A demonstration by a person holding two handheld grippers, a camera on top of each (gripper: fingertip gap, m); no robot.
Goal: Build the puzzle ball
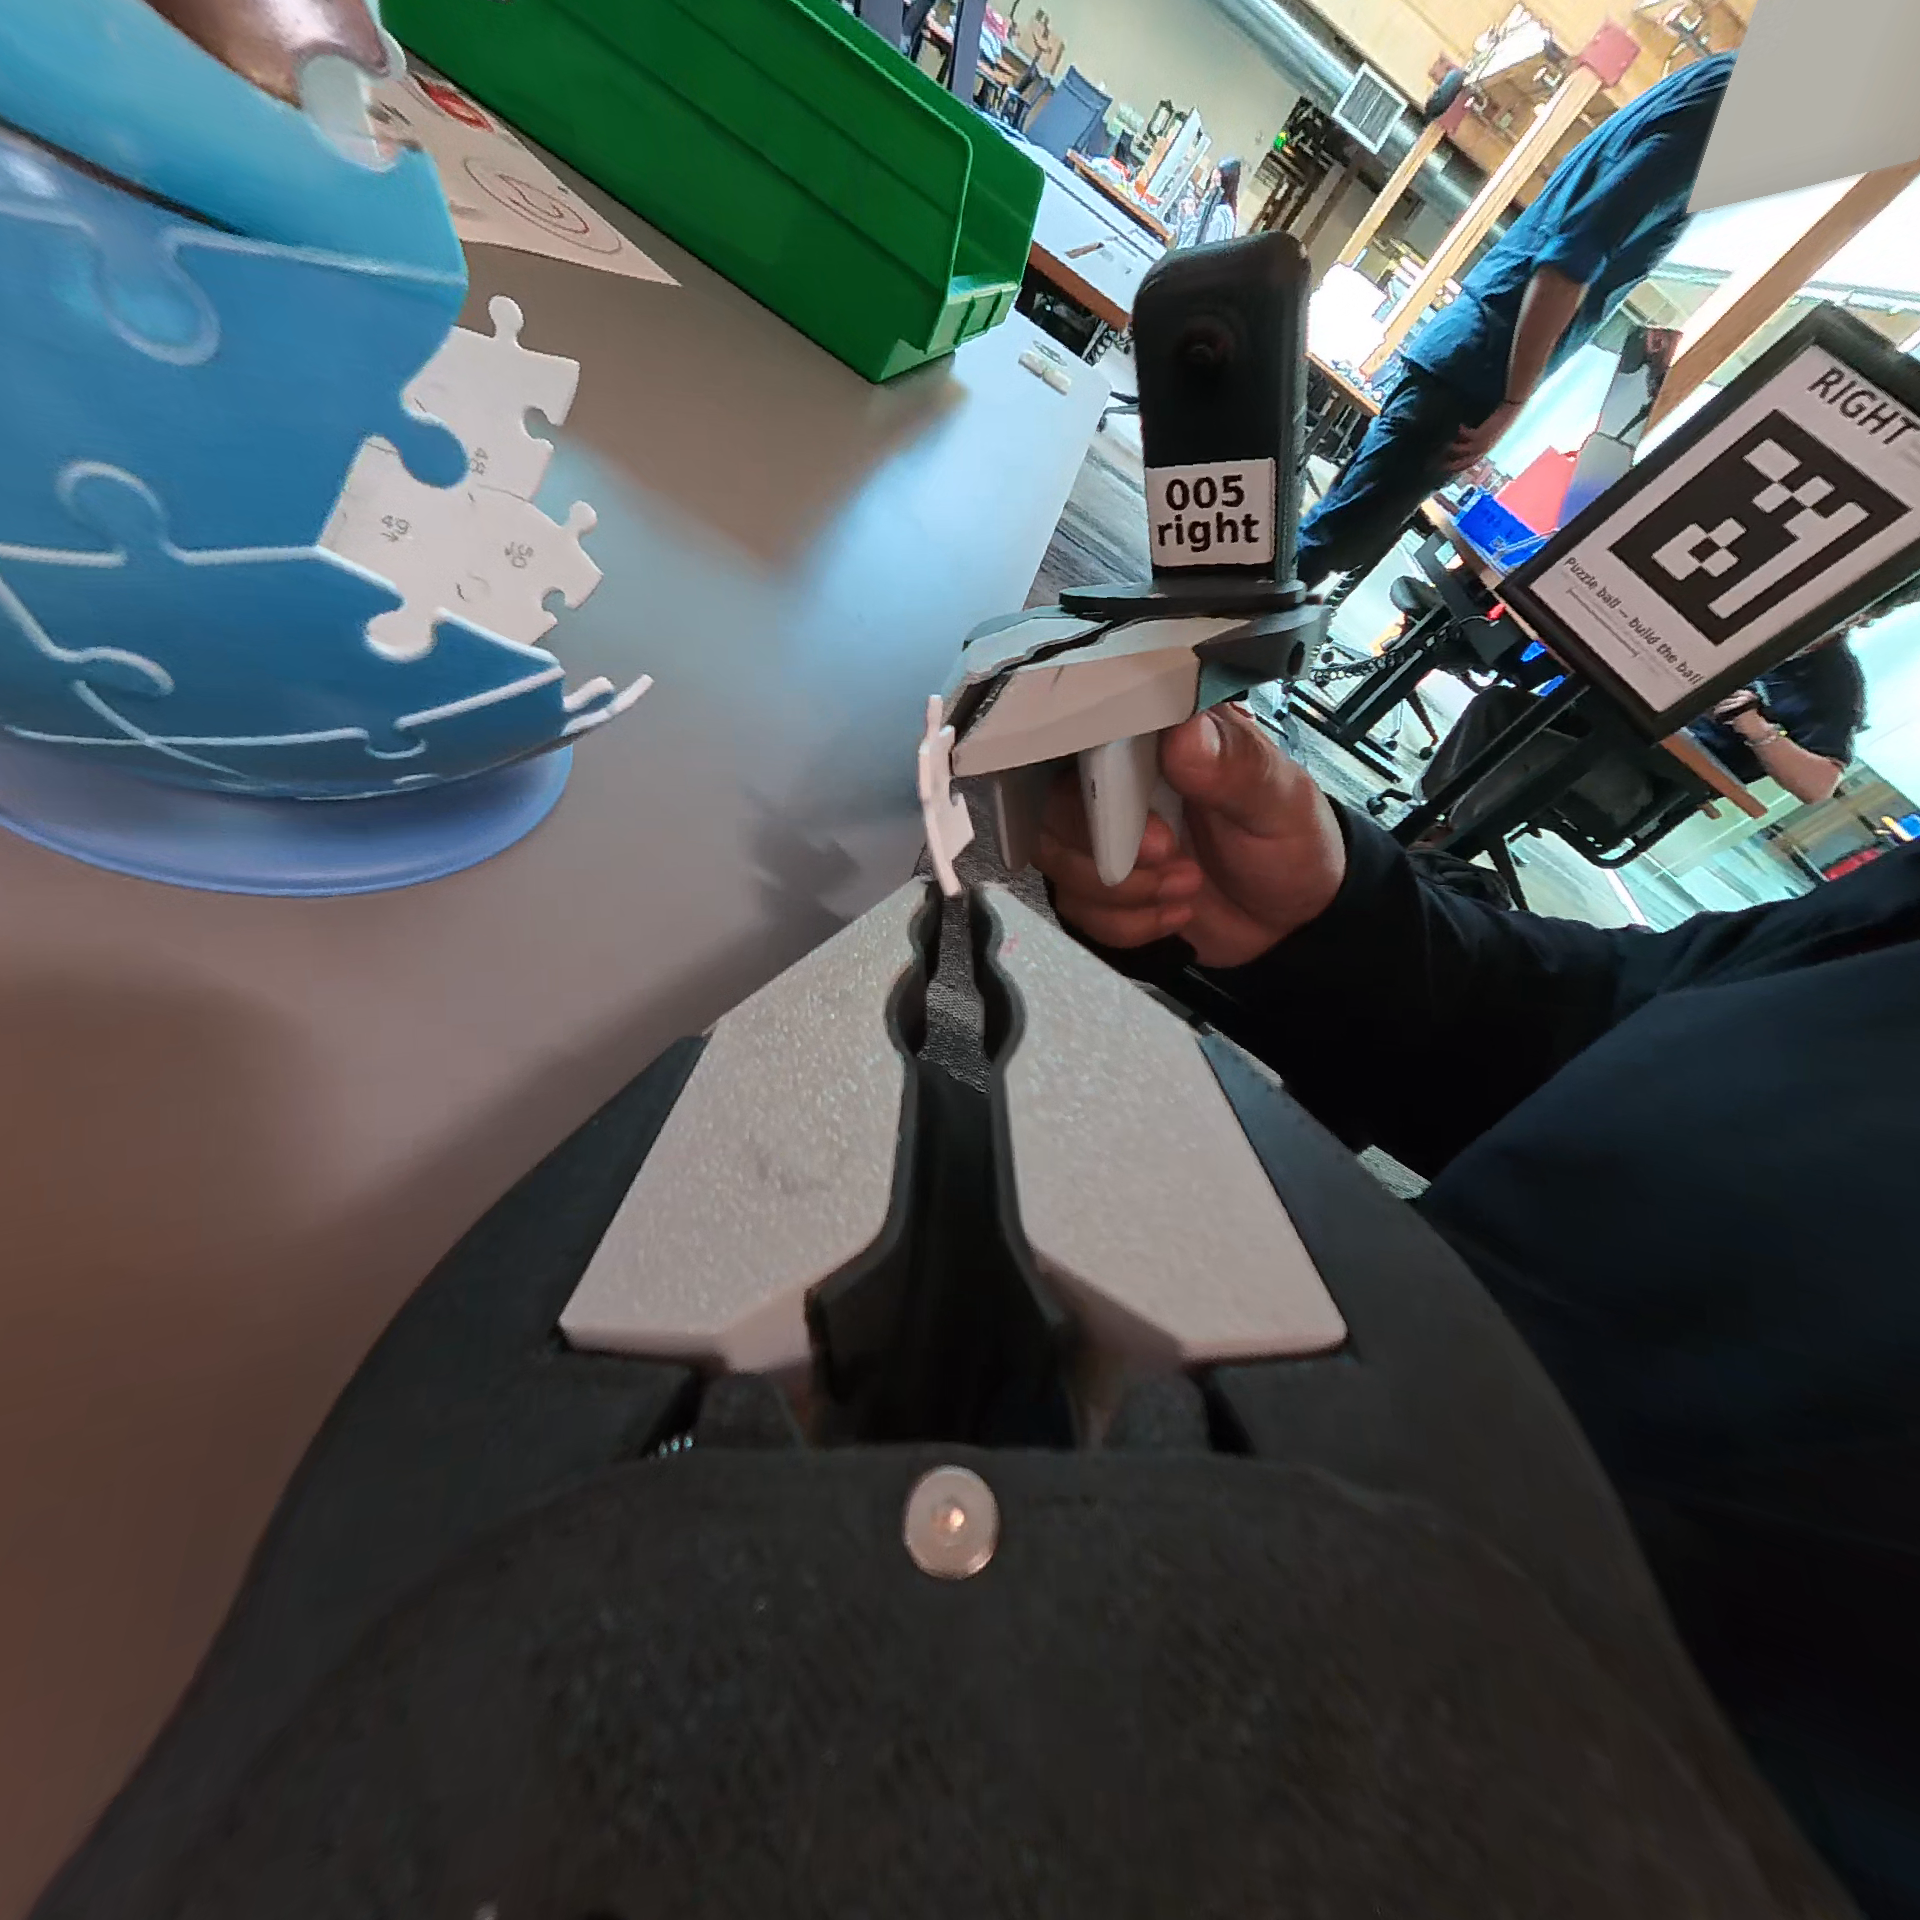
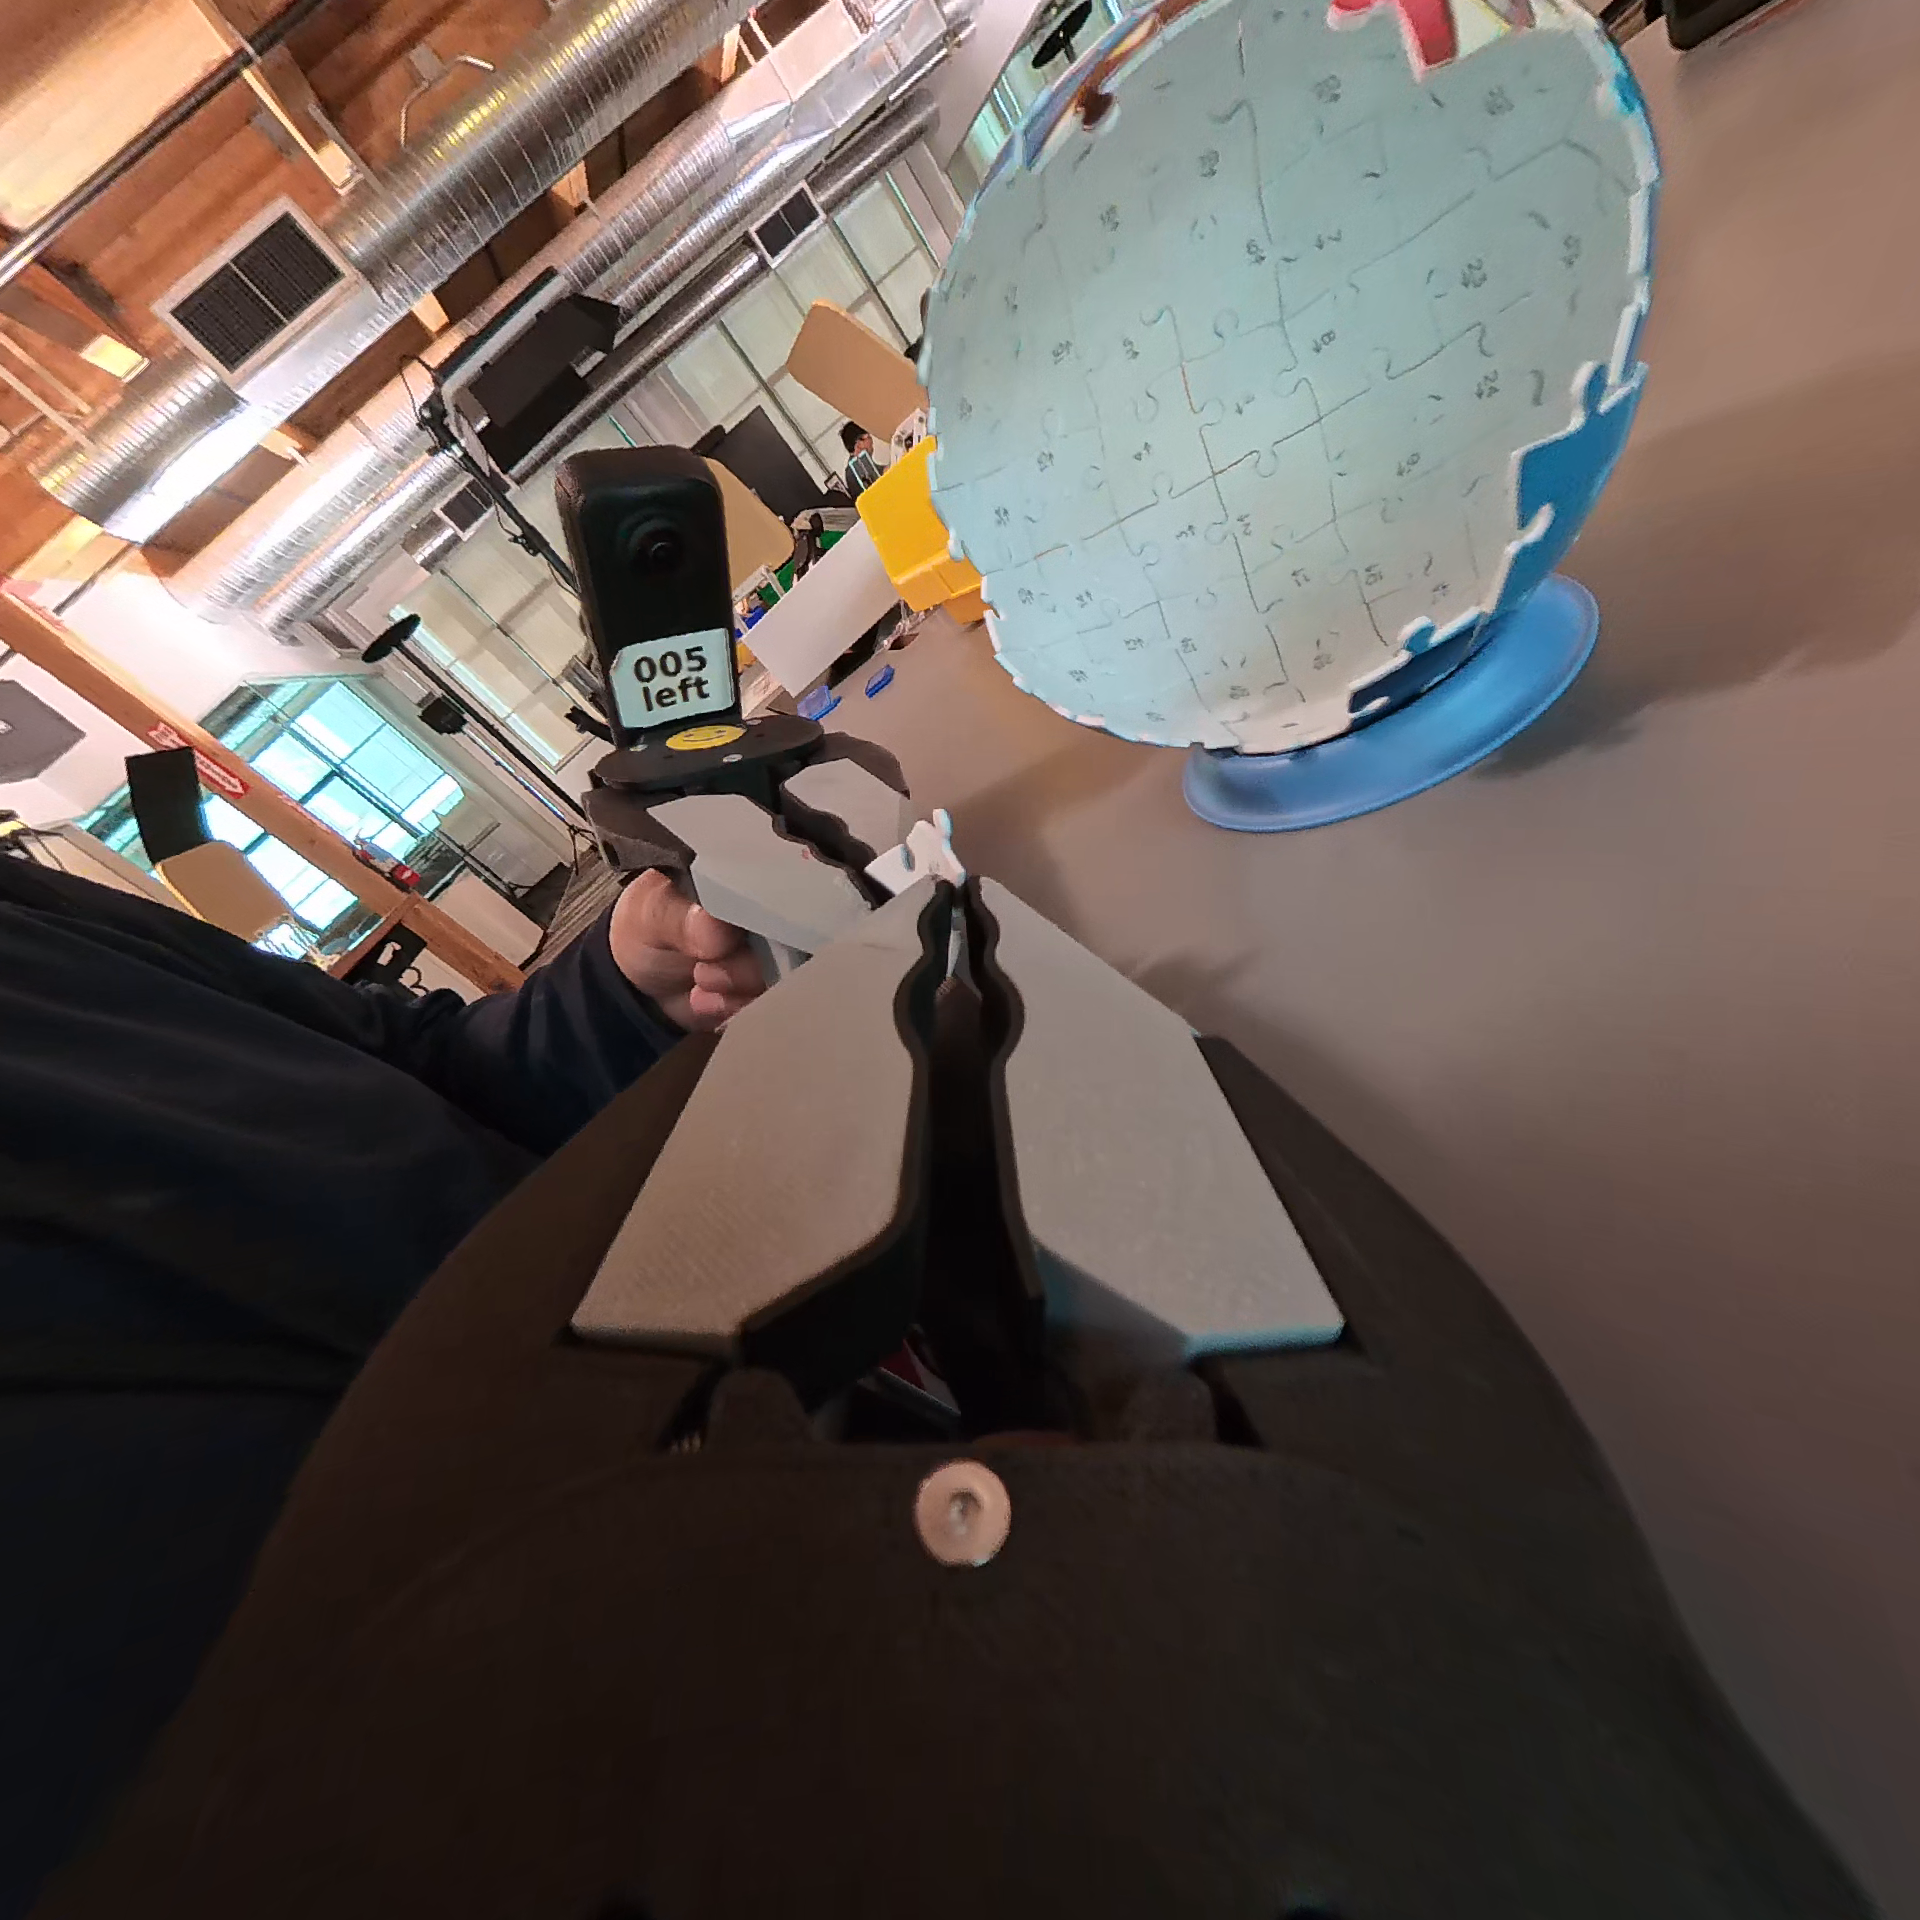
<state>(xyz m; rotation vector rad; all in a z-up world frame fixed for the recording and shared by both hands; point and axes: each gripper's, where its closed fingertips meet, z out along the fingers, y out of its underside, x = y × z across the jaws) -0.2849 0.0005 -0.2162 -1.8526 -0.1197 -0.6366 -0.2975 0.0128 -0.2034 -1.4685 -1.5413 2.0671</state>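
The partly built blue puzzle ball sits on a blue ring stand at the left of the grey table. In the right wrist view the ball shows its white numbered inside through a large open gap, on its stand. A small white puzzle piece hangs between the two grippers in the air. My right gripper is shut on its upper end. My left gripper is closed on its lower end. The same piece bridges my left gripper and my right gripper.
Green bins stand at the back of the table beside a paper sheet. A framed marker sign stands at the right. A yellow bin lies behind the ball. A person stands beyond the table. My left and right fingertips are right by each other.
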